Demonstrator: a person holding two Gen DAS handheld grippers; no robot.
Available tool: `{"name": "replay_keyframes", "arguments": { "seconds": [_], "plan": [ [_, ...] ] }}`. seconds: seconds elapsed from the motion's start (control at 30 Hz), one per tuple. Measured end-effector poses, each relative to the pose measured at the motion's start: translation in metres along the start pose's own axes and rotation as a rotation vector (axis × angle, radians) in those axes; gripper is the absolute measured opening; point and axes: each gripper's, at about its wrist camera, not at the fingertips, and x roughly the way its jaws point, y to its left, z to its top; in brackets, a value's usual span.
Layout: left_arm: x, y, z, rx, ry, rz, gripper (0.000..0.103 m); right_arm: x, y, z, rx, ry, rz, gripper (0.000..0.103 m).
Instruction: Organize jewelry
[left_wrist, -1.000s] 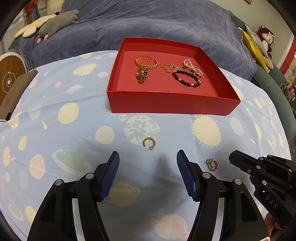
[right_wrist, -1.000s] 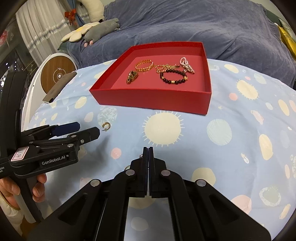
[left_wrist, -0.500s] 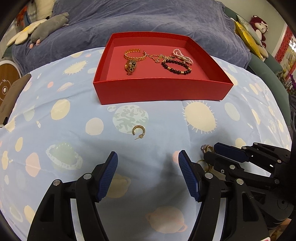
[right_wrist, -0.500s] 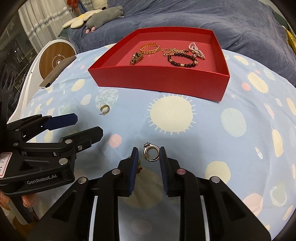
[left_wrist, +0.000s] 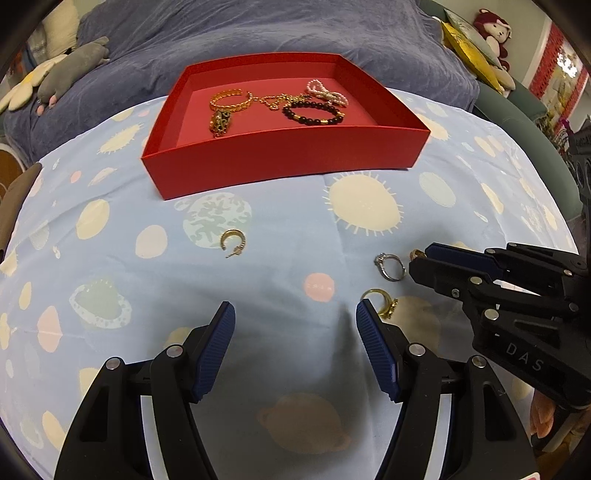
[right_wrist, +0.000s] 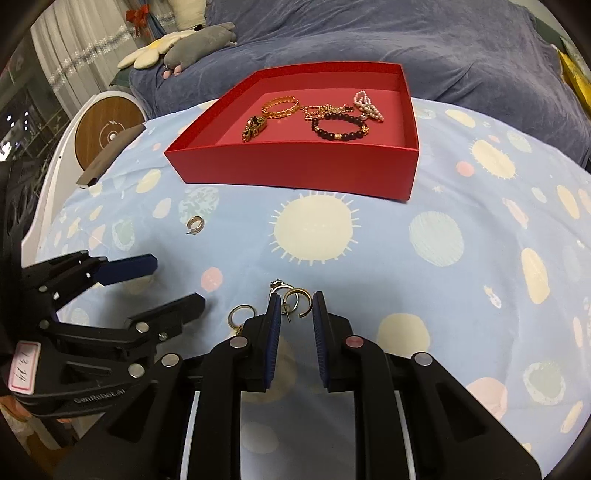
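Mostly thin gold hoops (right_wrist: 298, 301) on soft cloth (right_wrist: 369, 266)

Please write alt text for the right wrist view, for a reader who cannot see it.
The right gripper, its jaws closing, reaches a gold hoop earring and silver ring on a planet-print cloth. Behind stands a red tray holding bracelets; the left gripper enters at left.

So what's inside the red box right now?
The red box holds a gold bracelet, a dark bead bracelet, a pearl piece, a gold chain and a charm. Its near wall hides the front floor.
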Motion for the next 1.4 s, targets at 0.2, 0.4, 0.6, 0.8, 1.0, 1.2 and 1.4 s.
{"name": "replay_keyframes", "arguments": {
  "seconds": [0.2,0.4,0.6,0.8,1.0,1.2,1.4],
  "plan": [
    [0.008,-0.021,-0.001,0.026,0.011,-0.077,0.065,-0.011,-0.011,-0.002,0.005,-0.019,-0.038,0.017],
    [0.015,-0.038,0.000,0.057,-0.007,-0.077,0.065,-0.016,-0.024,-0.007,0.019,-0.018,-0.052,0.017],
    [0.019,-0.047,0.000,0.108,-0.052,-0.007,0.049,-0.021,-0.034,-0.010,0.035,-0.020,-0.060,0.017],
    [0.019,-0.050,0.001,0.133,-0.069,-0.001,0.020,-0.018,-0.035,-0.014,0.032,-0.004,-0.064,0.017],
    [0.011,-0.047,0.003,0.115,-0.075,-0.034,0.020,-0.022,-0.032,-0.009,0.034,-0.022,-0.062,0.017],
    [-0.016,-0.021,0.024,0.040,-0.148,-0.047,0.020,-0.035,-0.024,0.011,0.035,-0.076,-0.053,0.017],
    [-0.040,0.010,0.055,-0.032,-0.227,-0.025,0.020,-0.045,-0.016,0.043,0.038,-0.146,-0.049,0.017]
  ]
}}
